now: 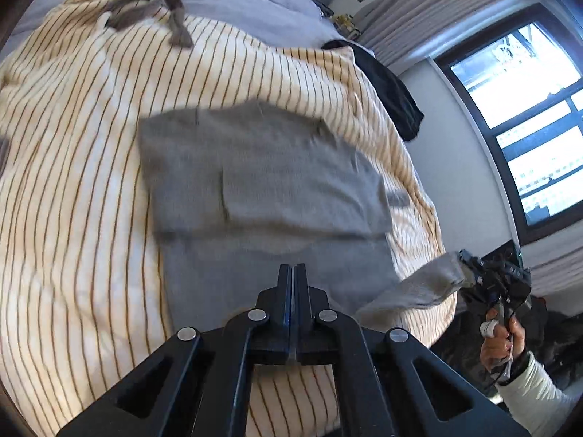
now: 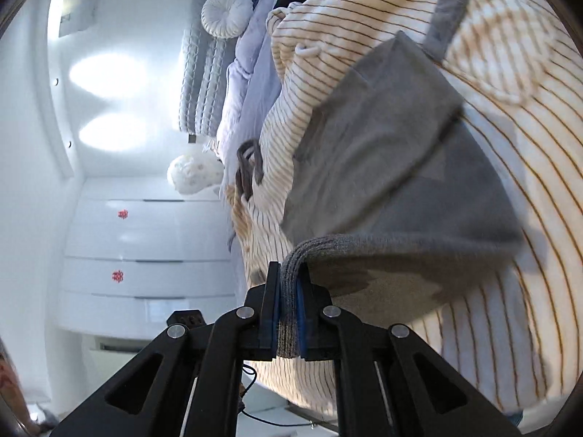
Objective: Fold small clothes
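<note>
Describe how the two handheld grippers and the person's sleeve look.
Both grippers, left gripper and right gripper, are matte black, with angular linkage arms and round silver pivot pins. The right one's pads are blue, and a thin black cable trails below. The sleeve is white.

Left gripper [image 1: 293, 273]: matte black, two flat narrow jaws on angled linkage arms with triangular cut-outs; four round silver pivot pins across the linkage. Right gripper [image 2: 288, 284]: same black build and silver pins, blue pads lining the jaws, thin black cable at 6 o'clock beneath it. In the left wrist view, at 4 o'clock, the person's hand [image 1: 501, 346] shows a white sleeve [image 1: 535, 393].
</note>
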